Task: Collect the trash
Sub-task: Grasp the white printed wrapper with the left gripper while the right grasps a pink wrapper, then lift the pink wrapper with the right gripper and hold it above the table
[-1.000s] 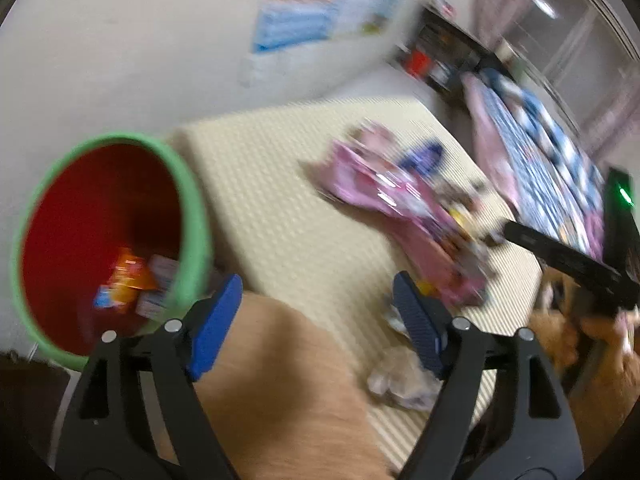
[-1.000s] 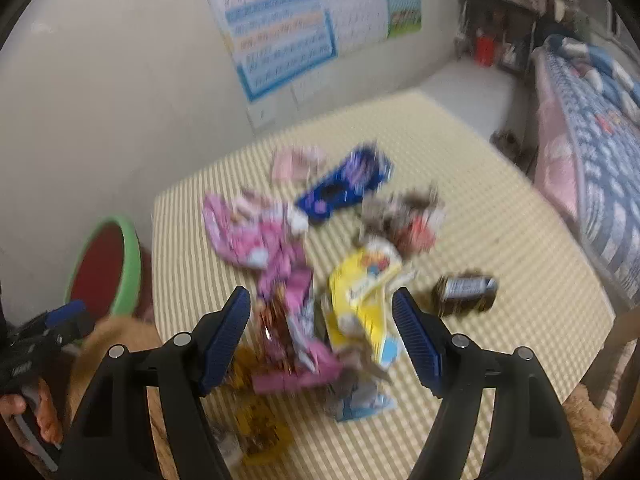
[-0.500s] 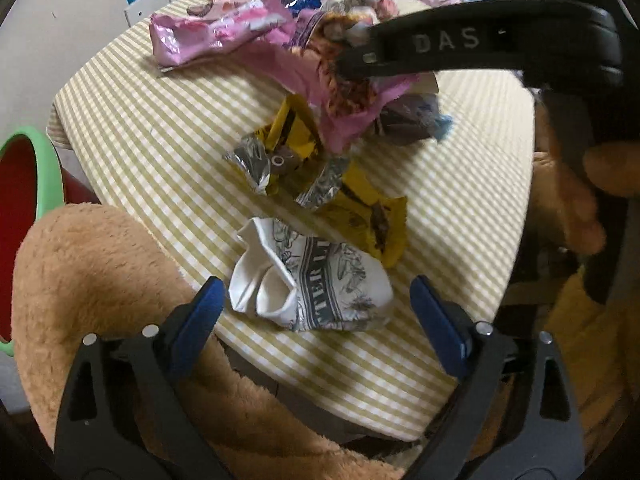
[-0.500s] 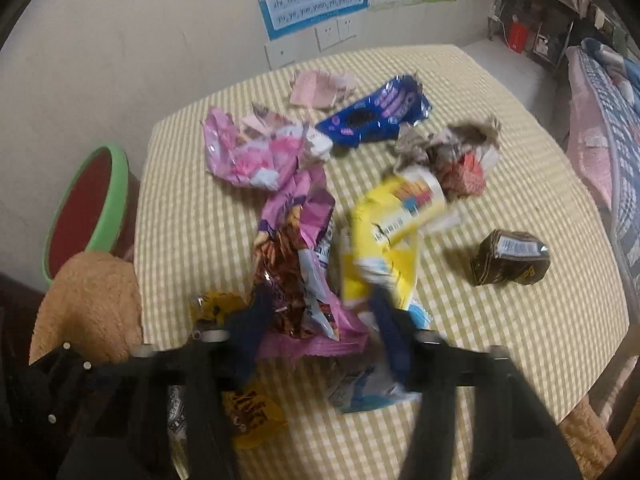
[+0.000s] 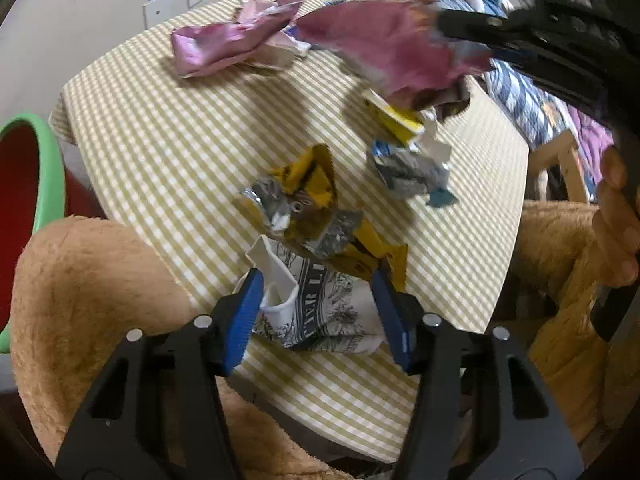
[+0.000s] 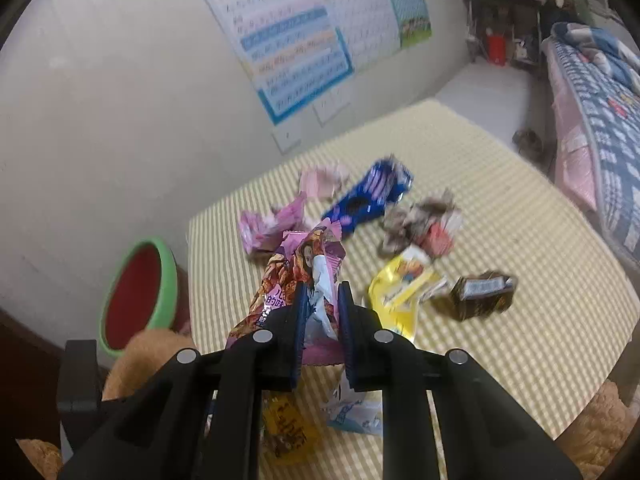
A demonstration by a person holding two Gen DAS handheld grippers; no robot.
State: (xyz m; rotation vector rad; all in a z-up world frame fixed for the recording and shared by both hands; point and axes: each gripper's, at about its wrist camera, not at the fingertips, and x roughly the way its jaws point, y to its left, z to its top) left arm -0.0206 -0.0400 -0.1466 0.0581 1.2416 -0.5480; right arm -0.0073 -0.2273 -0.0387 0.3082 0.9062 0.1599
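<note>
My left gripper is closed around a crumpled white printed wrapper at the near edge of the checked table; its blue pads press the wrapper's two sides. My right gripper is shut on a pink snack bag and holds it above the table; the bag also shows in the left wrist view. The red bin with a green rim stands left of the table and also shows in the left wrist view.
Several wrappers lie on the table: a yellow-and-silver one, a silver-blue one, a pink one, a blue one, a yellow one and a brown one. A tan plush chair back is near the left gripper. A bed stands to the right.
My left gripper swung from the bin down to the white wrapper and closed on it. My right gripper dropped onto the pink bag, shut on it and lifted it.
</note>
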